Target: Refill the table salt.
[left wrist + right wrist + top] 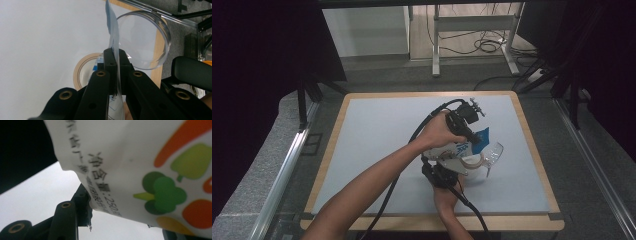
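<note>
A white food packet [140, 157] with printed vegetables, dark text and a blue part [482, 134] hangs above the table between both grippers. My left gripper [115, 53] is shut on its thin edge [112, 30]; in the high view it [472, 141] reaches in from the upper left. My right gripper [125, 216] holds the packet's lower edge, with its left jaw tight against it. A clear round container [150, 42] lies tilted just beyond the packet, mouth toward the left gripper view, and shows as a glassy shape [495, 152] in the high view.
A tan tape roll [82, 66] lies flat on the grey mat [377, 145] under the hands. The table's wooden rim [537, 150] runs close on the right. Black cables [387, 200] trail from both grippers toward the front edge.
</note>
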